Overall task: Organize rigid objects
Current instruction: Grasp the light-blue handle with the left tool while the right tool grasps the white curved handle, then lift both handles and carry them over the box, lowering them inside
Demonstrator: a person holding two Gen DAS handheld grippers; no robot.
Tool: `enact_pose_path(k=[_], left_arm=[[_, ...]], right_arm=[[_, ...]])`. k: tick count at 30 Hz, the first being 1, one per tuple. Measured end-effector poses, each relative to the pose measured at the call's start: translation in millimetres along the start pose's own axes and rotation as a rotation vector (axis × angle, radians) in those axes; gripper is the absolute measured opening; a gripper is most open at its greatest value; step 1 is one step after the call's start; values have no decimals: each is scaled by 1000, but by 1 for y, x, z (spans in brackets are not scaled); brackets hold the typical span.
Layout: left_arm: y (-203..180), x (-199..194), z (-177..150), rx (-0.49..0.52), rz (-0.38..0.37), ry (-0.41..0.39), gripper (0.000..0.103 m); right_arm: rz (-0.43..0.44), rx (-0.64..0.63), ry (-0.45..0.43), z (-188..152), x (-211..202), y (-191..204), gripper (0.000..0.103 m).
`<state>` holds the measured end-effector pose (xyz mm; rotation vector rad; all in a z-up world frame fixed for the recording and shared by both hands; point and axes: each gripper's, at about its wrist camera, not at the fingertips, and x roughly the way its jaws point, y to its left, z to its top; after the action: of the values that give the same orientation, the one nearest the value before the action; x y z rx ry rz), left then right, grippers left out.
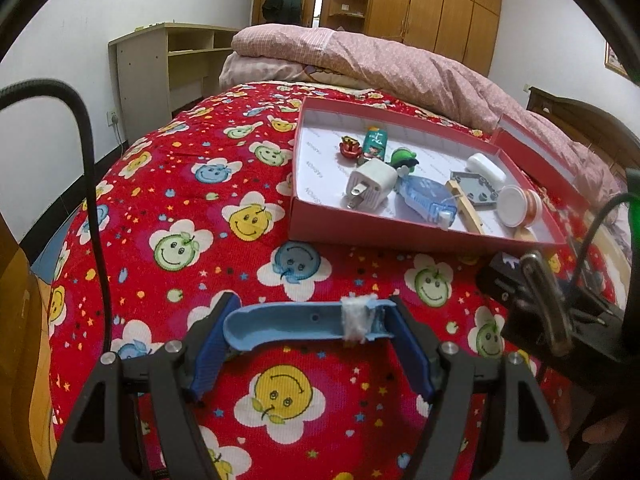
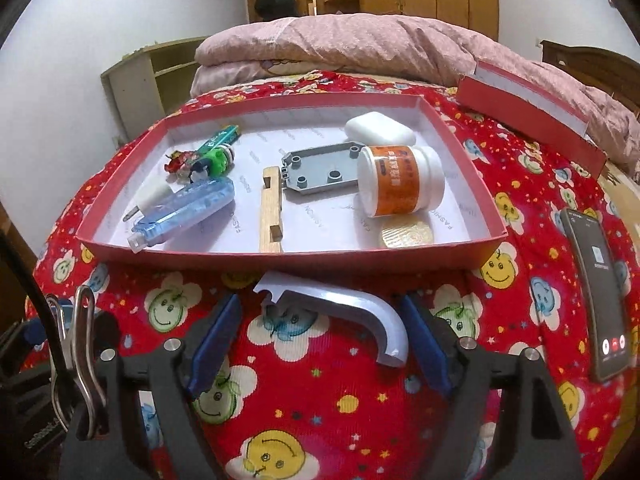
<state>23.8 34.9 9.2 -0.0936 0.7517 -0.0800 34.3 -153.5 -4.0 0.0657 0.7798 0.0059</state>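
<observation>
My left gripper (image 1: pixel 312 320) is shut on a blue curved plastic piece (image 1: pixel 288 322) with a white wad stuck near one end; the piece spans from pad to pad above the red bedspread. My right gripper (image 2: pixel 320 316) is open. A pale blue-grey curved piece (image 2: pixel 344 300) lies on the bedspread between its fingers, close to the right pad and apart from the left one. Just beyond stands a shallow red box (image 2: pixel 280 260) lined in white. It holds a white jar with an orange label (image 2: pixel 400 184), a grey plate (image 2: pixel 320 172), a wooden strip (image 2: pixel 270 208) and a blue correction tape (image 2: pixel 188 212).
A phone (image 2: pixel 596 292) with its screen lit lies on the bedspread at the right. The red box lid (image 2: pixel 528 112) rests behind it against a pink quilt (image 2: pixel 360 44). In the left wrist view the red box (image 1: pixel 360 240) is ahead to the right, with the other gripper's black body (image 1: pixel 540 300) beside it.
</observation>
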Motion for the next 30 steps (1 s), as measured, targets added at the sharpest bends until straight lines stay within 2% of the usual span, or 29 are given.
enact_pose_path(k=[4, 11, 18, 30], left_arm=[[-1, 0, 0, 3, 5, 1, 77], [-5, 1, 0, 20, 29, 7, 77], [-11, -12, 2, 45, 52, -16, 77], [-25, -31, 31, 59, 18, -68, 77]], right_arm=[[-22, -13, -3, -1, -1, 0, 70], [0, -22, -8, -5, -6, -5, 69], [65, -6, -16, -17, -20, -18, 69], [129, 21, -51, -20, -40, -32, 69]])
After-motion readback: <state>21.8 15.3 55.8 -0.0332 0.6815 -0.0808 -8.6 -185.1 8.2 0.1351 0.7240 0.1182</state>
